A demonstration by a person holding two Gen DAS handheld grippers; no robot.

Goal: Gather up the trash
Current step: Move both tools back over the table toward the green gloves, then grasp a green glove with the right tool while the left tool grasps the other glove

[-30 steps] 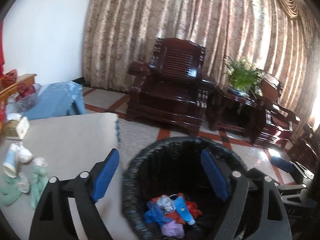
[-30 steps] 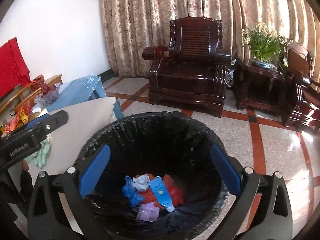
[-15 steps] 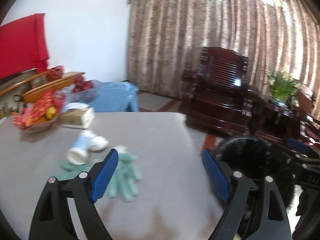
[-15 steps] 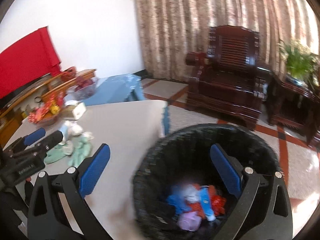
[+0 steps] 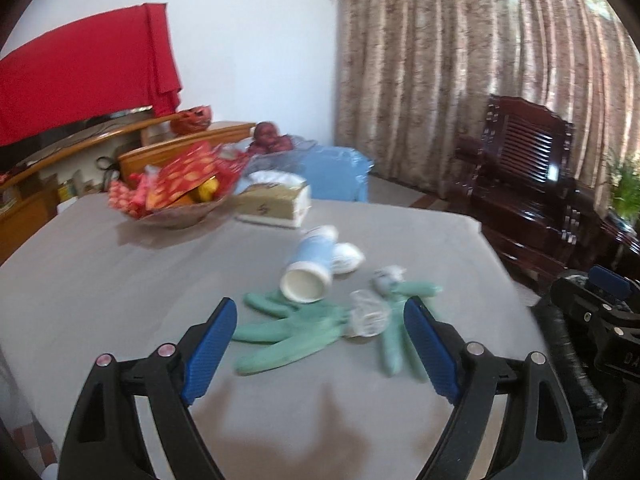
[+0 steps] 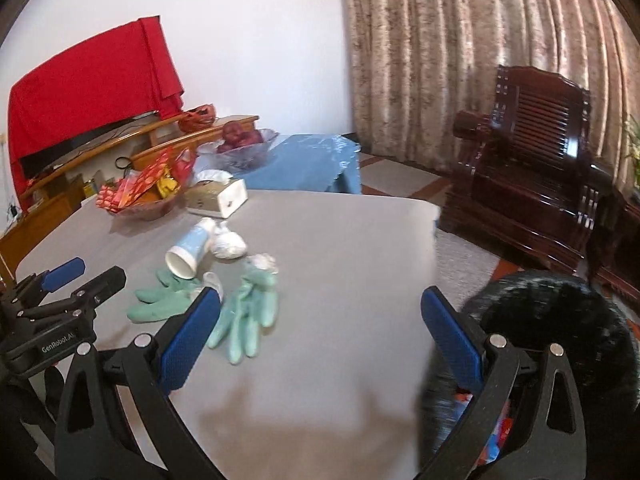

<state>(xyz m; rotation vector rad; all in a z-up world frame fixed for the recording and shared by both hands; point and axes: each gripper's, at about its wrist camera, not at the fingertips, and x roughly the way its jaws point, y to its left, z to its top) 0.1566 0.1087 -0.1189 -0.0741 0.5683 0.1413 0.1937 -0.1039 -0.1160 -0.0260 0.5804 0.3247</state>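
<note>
Trash lies on the grey table (image 5: 100, 280): two green gloves (image 5: 296, 332) (image 6: 244, 320), a tipped light-blue paper cup (image 5: 310, 268) (image 6: 188, 252), a white wad (image 5: 346, 258) (image 6: 226, 242) and crumpled clear plastic (image 5: 366, 316). My left gripper (image 5: 320, 352) is open and empty, hovering just short of the gloves. My right gripper (image 6: 320, 340) is open and empty, over the table's right part. The black-lined trash bin (image 6: 560, 320) stands beside the table at right, with coloured trash inside.
A bowl of red snack packets (image 5: 176, 196) and a tissue box (image 5: 276, 204) stand at the table's far side. A blue-covered side table (image 6: 312, 160), a dark wooden armchair (image 6: 532, 152) and curtains are behind.
Both grippers swung left from over the trash bin to over the table. The gloves and cup now sit in front of the left gripper. Both stay open.
</note>
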